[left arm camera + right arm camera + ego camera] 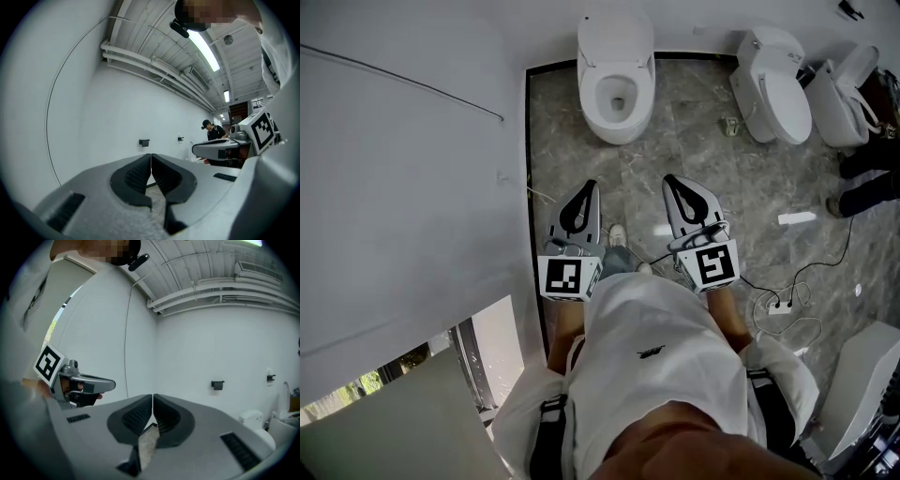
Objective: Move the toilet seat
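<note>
White shirt [656,347], grey marble floor [694,159], toilet [616,80], white wall [412,187]

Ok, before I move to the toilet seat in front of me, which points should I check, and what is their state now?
1. Left gripper empty: ok, jaws together on nothing.
2. Right gripper empty: ok, jaws together too.
3. Jaws opened for the toilet seat: not ok.
4. Front toilet in view: ok, bowl uncovered.
5. Seat within reach: not ok, both grippers are short of it.
6. Power strip off the path: ok, it lies to the right.
</note>
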A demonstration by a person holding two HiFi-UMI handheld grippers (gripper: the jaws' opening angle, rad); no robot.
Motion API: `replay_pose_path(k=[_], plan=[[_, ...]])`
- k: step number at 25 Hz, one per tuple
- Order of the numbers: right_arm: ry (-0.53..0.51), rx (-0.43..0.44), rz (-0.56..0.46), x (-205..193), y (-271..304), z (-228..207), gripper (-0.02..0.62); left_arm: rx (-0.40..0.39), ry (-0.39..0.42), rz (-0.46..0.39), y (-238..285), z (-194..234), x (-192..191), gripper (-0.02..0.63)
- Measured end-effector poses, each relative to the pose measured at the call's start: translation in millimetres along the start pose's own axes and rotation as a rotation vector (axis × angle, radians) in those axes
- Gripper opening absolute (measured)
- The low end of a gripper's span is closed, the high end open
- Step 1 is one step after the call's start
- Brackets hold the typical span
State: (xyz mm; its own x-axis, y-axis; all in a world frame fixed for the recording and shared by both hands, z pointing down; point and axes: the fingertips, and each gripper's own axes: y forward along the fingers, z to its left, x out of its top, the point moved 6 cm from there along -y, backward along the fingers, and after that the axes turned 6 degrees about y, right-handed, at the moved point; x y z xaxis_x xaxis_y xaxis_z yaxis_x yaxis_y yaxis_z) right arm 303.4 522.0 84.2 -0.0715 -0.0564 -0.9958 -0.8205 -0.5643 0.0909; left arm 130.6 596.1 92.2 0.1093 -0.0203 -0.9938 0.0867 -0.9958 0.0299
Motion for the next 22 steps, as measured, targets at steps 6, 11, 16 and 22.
replay_pose_path(k=[6,11,16,22], plan=[[0.0,-0.022,-0.008,-4,39,0,0.032,-0.026,-0.004,0.001,22,35,-8,0.029],[-0.002,-0.049,0.008,-2,77,1,0.032,-0.05,-0.004,0.006,45,68,-18,0.029],[-0.003,-0.069,-0.009,-1,105,5,0.032,-0.079,-0.022,0.003,61,91,-30,0.029],[0.001,-0.102,0.007,-2,126,-9,0.032,-0.105,-0.041,-0.001,90,106,-36,0.029]])
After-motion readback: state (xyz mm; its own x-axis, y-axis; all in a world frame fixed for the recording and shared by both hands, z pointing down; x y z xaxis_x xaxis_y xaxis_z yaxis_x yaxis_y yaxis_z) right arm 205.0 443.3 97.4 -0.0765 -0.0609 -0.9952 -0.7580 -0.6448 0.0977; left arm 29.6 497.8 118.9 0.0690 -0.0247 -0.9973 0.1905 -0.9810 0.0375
